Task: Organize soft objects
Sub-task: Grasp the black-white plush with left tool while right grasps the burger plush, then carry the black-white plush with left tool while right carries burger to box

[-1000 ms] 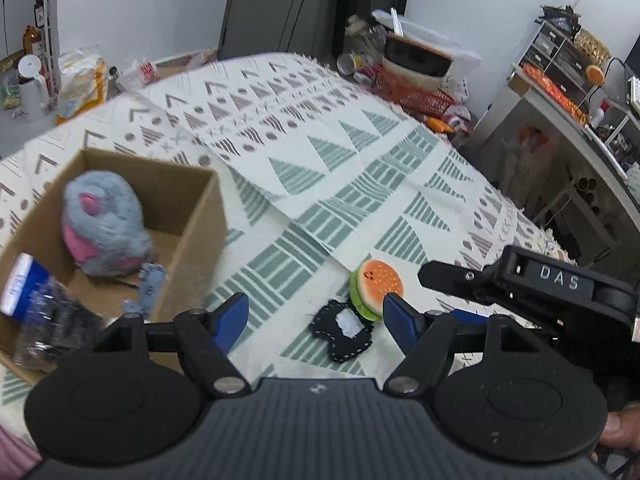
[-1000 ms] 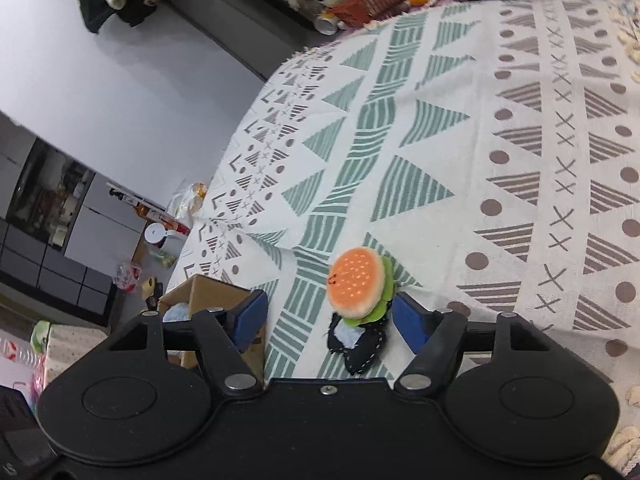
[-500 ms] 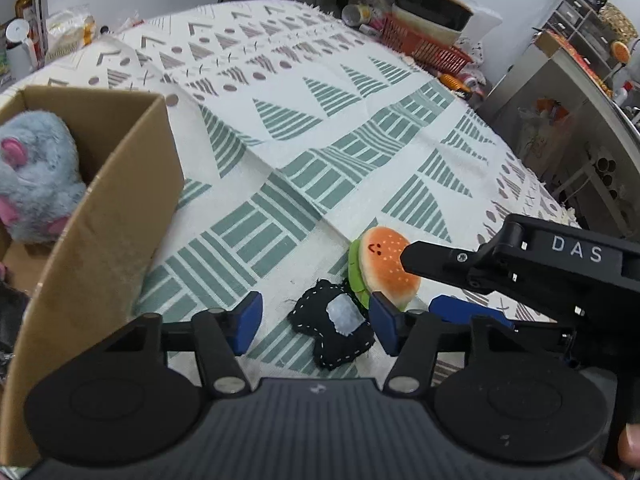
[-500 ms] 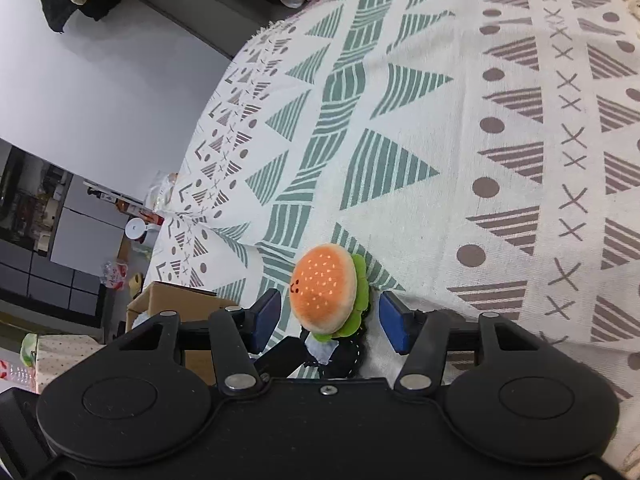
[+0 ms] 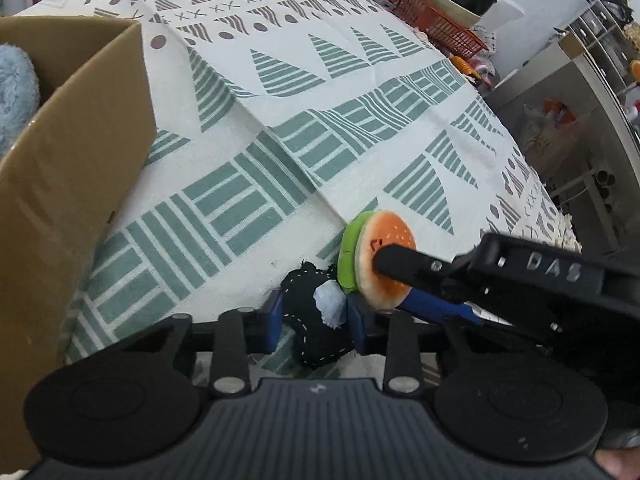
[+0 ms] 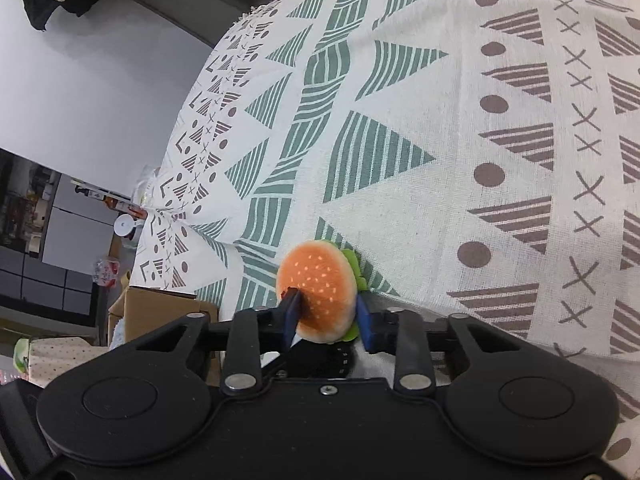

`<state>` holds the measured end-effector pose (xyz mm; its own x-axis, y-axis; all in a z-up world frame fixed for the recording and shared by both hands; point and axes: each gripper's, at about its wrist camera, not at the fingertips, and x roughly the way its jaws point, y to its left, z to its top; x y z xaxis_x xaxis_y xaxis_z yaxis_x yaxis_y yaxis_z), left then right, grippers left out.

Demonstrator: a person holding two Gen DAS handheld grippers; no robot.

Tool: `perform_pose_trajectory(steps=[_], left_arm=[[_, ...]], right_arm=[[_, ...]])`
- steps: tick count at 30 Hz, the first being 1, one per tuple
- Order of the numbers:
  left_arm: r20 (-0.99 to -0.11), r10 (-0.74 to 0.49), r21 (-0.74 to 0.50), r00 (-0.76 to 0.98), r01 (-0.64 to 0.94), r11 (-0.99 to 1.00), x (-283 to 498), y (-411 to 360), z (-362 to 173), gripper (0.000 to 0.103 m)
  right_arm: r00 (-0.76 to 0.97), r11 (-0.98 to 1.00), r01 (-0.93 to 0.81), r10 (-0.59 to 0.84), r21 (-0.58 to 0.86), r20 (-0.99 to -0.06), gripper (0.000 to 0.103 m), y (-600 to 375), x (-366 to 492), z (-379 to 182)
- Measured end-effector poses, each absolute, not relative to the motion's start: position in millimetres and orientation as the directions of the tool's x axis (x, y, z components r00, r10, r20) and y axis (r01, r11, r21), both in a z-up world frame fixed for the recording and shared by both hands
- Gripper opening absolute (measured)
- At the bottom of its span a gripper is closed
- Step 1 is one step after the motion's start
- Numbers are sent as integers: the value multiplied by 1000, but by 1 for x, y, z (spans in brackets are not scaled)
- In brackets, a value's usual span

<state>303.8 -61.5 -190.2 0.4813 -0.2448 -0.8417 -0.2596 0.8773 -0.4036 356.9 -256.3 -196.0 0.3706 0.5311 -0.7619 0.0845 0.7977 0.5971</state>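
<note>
Left gripper: clamps black stitched felt plush, beside brown cardboard box. Right gripper: grasps orange-and-green burger plush, farther from that box.

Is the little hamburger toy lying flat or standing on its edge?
On edge: the orange plush hamburger stands tipped up, pinched between the right gripper fingers.

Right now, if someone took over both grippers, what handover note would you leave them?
Left gripper: shut on the black felt toy, low over the patterned cloth.
Right gripper: shut on the burger plush, beside the black toy.
Cardboard box stands on the left and already holds a grey plush.
Done: both toys gripped.
Left: carry both over and drop them in the box.
</note>
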Motion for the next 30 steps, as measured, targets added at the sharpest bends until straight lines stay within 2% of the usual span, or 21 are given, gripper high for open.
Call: perform_pose_trajectory(steps=[3,13,30], left_arm=[[-839,-224,-390,496,-261,883,301,-60,-182,27],[-810,-180,-373,557,-253,893,284,-49,-143,27],[-747,-90,-352,658,-278,894,238,-12,-81,27]], right_arm=[[375,795,58,544,604,-751,17,-256,355,-191],[426,750,-36,609,660,-669,9,-252,346,-163],[494,672,-131,682,729,-540,7,-245,326,-123]])
